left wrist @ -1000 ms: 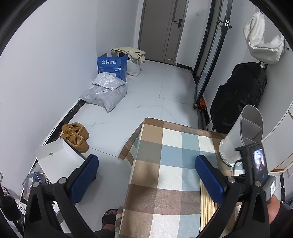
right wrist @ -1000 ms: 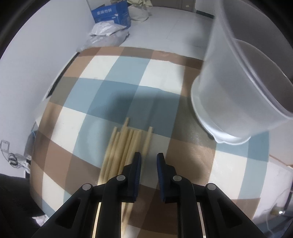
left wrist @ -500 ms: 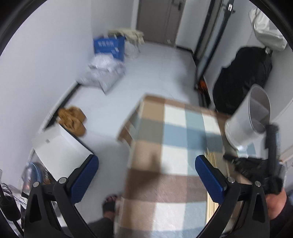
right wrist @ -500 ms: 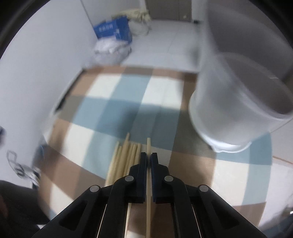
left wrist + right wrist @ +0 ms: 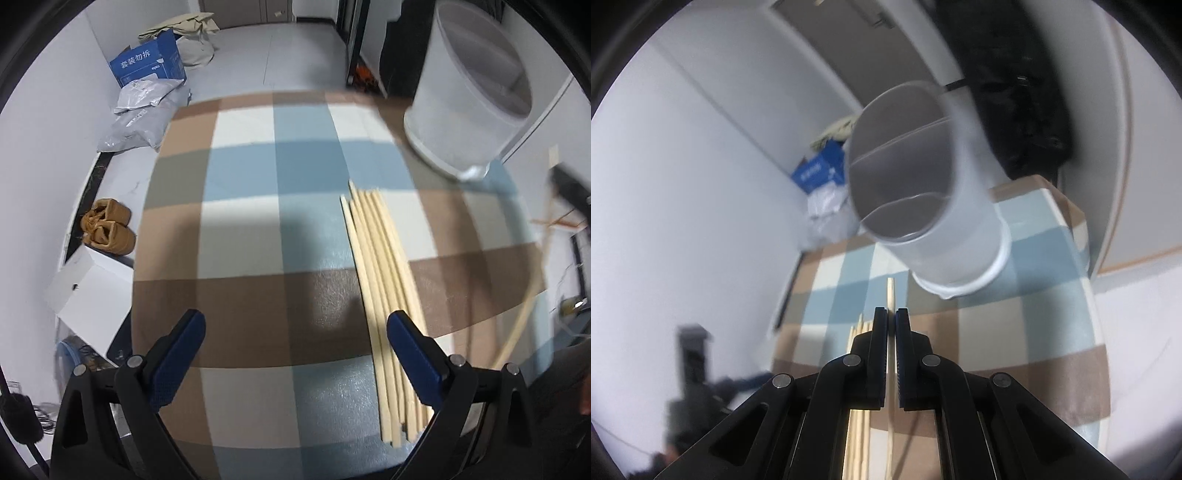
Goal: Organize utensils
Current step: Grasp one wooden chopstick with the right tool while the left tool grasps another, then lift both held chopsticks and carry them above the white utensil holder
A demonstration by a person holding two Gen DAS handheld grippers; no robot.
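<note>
1. A single pale wooden chopstick (image 5: 890,295) is pinched between the nearly closed jaws of the right gripper (image 5: 891,321), in the lower centre of the right wrist view; its squared tip sticks out past the fingertips and its shaft runs back down between the black arms.
2. In the left wrist view the same chopstick (image 5: 524,314) shows as a blurred slanting streak at the right edge, lifted off the table.
3. The remaining chopsticks (image 5: 384,291) lie side by side in a flat bundle on the cloth, right of centre, long, thin and light-coloured.
4. The left gripper (image 5: 293,354) is spread wide and holds nothing; its right blue pad (image 5: 413,360) sits over the near end of the bundle, though contact cannot be judged.
5. The holder (image 5: 916,192), a translucent white plastic cylinder with inner dividers, stands above the held tip in the right wrist view, its mouth facing the camera.
6. A checked tablecloth (image 5: 258,236) in brown, blue and cream, lightly textured, covers the table.
7. At the left, on the floor: tan shoes (image 5: 107,230), a white box (image 5: 88,291), grey bags (image 5: 136,122) and a blue carton (image 5: 147,66).
</note>
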